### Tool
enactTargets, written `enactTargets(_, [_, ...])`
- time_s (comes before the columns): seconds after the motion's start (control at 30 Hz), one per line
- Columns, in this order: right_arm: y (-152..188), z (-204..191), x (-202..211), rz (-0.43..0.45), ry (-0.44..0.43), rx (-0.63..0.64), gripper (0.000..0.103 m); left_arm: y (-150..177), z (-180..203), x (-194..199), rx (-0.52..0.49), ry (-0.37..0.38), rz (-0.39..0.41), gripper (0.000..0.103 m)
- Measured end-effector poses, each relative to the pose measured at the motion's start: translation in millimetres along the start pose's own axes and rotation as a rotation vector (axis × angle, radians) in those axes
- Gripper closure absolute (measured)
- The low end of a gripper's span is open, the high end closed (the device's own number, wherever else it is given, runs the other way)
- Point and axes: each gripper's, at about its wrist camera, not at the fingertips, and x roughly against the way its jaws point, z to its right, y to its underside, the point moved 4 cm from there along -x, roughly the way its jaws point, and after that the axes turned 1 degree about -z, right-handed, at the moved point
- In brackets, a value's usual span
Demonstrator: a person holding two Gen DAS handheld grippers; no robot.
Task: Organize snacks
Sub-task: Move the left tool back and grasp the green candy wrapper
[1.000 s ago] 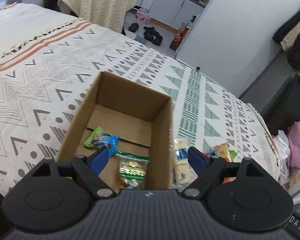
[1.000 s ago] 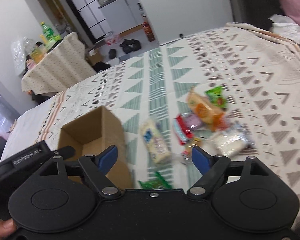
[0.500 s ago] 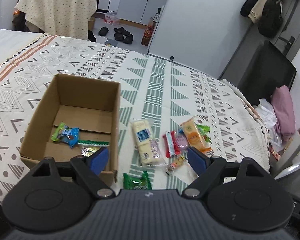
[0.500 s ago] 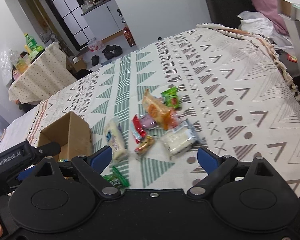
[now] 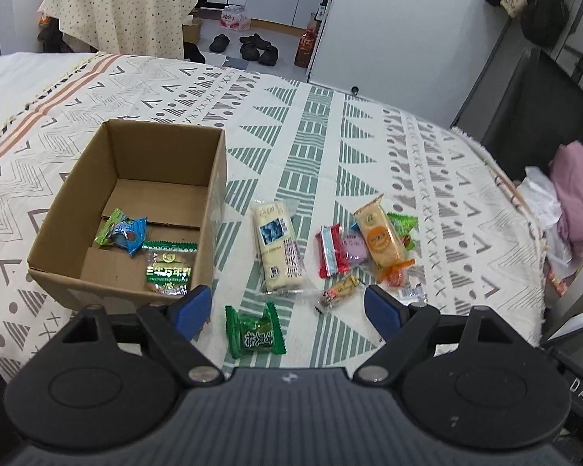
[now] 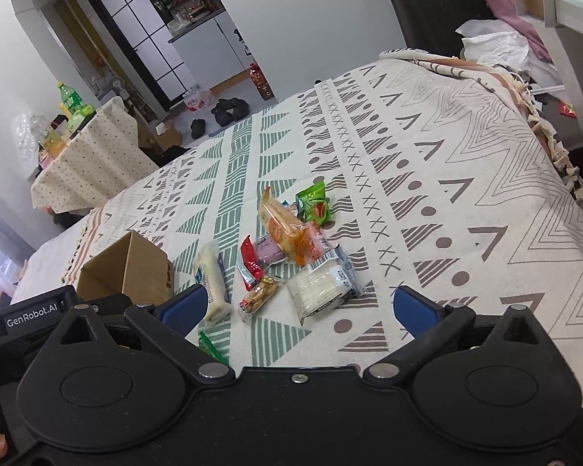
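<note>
Snacks (image 5: 379,239) lay scattered on the patterned bedspread (image 5: 369,147), just beside the open cardboard box (image 5: 213,194), which already contained a blue-green candy (image 5: 122,232) and a green-labelled packet (image 5: 169,268). A green candy (image 5: 254,337) lay nearest the left gripper (image 5: 287,306), whose jaws stood wide and empty above the bedspread. The right gripper (image 6: 297,308) had its jaws opening with nothing pressed between them; a clear white packet (image 6: 322,285) lay on the bedspread ahead of it.

Cardboard box (image 5: 213,198) on bedspread (image 5: 369,139), left; two snack packets (image 5: 167,268) inside. Loose snack pile (image 5: 373,237) right of box. Wrapped candy (image 5: 254,336) nearest, before box's right corner.
</note>
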Motion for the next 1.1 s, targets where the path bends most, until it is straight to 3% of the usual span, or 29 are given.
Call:
enactTargets(0.27, [7, 18, -14, -0.023, -0.032, -0.026, 0.0, 27, 15, -23, -0.07, -0.075, -0.052, 0.018])
enactTargets(0.7, [11, 43, -45, -0.079, -0.114, -0.128, 0.0, 45, 17, -65, -0.078, -0.16, -0.098, 0.019])
enactTargets(0.93, [9, 43, -64, -0.103, -0.135, -0.118, 0.0, 48, 8, -92, -0.073, -0.222, -0.111, 0.021])
enactTargets(1.1, [8, 43, -75, -0.112, -0.132, -0.122, 0.0, 50, -1, -106, -0.053, -0.245, -0.137, 0.027])
